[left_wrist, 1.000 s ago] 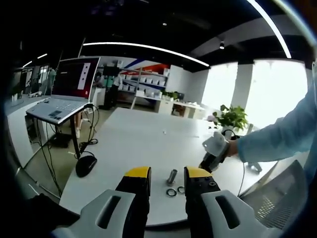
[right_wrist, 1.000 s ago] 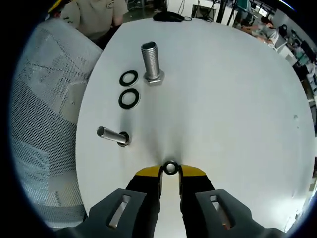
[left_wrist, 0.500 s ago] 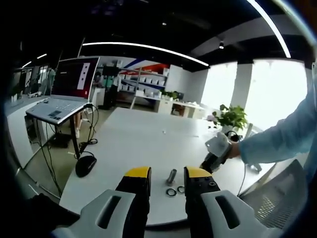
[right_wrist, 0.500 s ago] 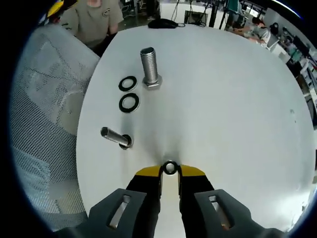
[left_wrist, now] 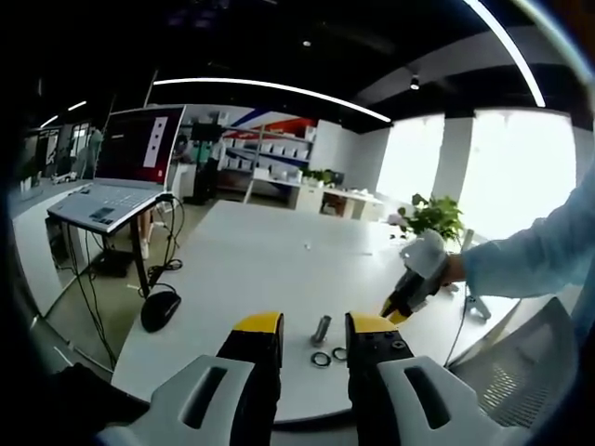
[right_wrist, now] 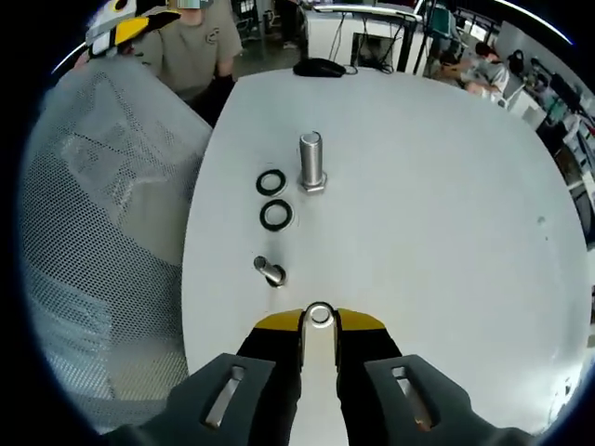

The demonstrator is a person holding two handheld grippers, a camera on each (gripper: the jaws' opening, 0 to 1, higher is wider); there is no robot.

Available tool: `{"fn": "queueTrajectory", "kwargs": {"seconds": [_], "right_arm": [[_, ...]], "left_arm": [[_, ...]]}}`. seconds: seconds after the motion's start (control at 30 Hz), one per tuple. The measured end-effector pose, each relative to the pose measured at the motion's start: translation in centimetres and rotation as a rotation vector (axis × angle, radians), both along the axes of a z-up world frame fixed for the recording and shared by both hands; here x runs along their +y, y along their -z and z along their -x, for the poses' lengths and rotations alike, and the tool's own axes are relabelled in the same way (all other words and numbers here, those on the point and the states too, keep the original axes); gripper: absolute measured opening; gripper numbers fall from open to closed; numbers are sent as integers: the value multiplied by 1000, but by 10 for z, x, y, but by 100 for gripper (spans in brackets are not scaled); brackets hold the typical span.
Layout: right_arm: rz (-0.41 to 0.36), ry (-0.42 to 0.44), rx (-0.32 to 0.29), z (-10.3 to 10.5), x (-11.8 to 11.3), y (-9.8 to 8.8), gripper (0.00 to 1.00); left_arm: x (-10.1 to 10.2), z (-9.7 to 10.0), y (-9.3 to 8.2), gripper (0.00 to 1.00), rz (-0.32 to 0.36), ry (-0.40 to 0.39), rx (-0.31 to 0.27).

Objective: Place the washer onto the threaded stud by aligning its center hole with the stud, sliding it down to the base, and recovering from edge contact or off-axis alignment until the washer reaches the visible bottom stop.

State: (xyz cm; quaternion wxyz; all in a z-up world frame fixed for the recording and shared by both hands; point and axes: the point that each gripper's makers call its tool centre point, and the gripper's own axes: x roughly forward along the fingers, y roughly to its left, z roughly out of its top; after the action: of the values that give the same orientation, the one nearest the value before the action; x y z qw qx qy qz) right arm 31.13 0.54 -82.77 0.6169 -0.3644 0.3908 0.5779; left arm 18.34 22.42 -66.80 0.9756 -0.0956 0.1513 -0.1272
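Here the right gripper (right_wrist: 319,317) pinches a washer (right_wrist: 320,314) at its fingertips. The stud (right_wrist: 311,162) stands upright straight ahead, near the table (right_wrist: 446,204) edge. The left gripper (left_wrist: 314,325) is part open, empty, farther off.

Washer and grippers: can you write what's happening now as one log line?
right gripper: shut on washer, above table | stud: upright, bare | spare washers: beside stud | left gripper: open

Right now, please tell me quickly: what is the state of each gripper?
Left gripper: open, holding nothing.
Right gripper: closed on a washer, above the table.
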Motion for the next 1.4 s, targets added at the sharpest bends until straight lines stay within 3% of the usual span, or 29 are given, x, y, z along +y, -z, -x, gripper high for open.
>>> {"fn": "queueTrajectory", "kwargs": {"seconds": [0.23,0.47,0.73,1.4], "right_arm": [[-19,-7,-4,10,5,-15,13],[-9,-69,-3,24,15,-22,13],[22,-141,-9,33,29,-19,13],[70,-174,1,34,33,-7,13]], "left_arm": [[0,0,-1,25,5,-3,-7],[0,1,-1,25,2,1,-7],[0,0,-2,26,4,0,-12],[0,0,-3,26,9,-1,-18]]}}
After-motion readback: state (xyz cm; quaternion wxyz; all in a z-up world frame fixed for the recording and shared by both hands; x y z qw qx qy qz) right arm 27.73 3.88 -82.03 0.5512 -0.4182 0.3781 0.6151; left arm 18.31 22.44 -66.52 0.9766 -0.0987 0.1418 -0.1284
